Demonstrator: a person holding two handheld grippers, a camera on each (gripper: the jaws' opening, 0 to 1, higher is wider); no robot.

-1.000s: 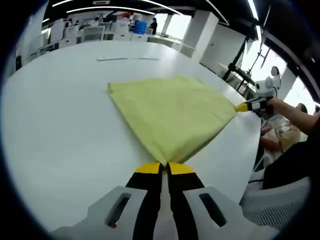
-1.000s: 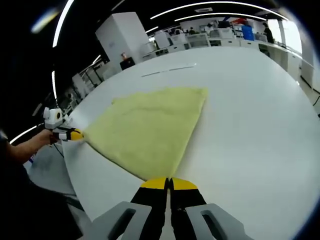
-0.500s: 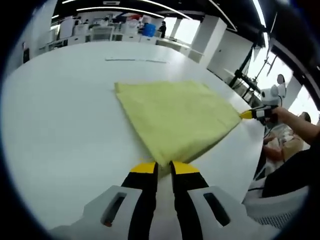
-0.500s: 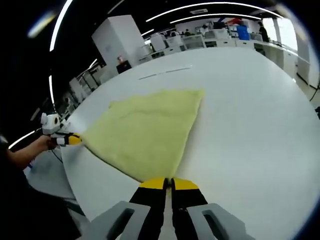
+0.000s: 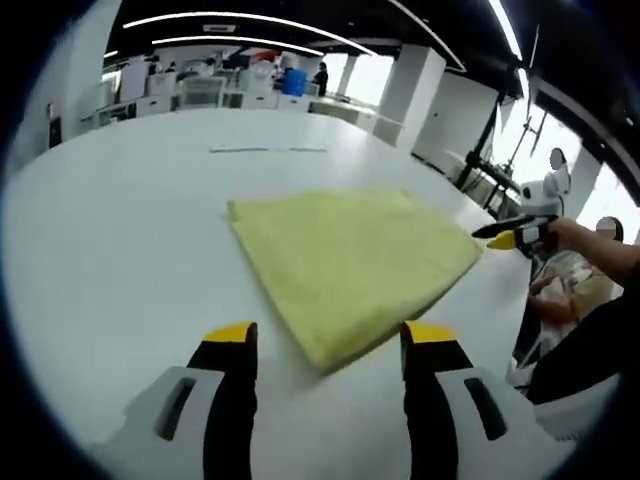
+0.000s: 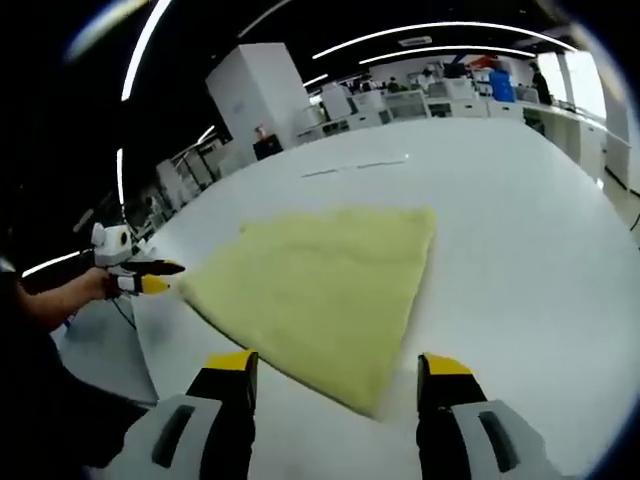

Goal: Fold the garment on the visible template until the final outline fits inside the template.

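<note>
**Both grippers clear of the folded cloth**

The yellow garment (image 5: 350,258) lies flat on the white table (image 5: 110,230), its near corner at 12 o'clock between the left gripper (image 5: 330,335)'s wide-apart jaws. The right gripper (image 6: 338,368) is likewise spread and empty. No template outline is discernible, so the fit cannot be judged. Risk: regrasping one layer could drag the fold open.

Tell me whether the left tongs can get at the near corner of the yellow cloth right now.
Probably yes: the left tongs stand open, and the yellow cloth has its near corner lying flat between the jaws, nothing in the way.
</note>
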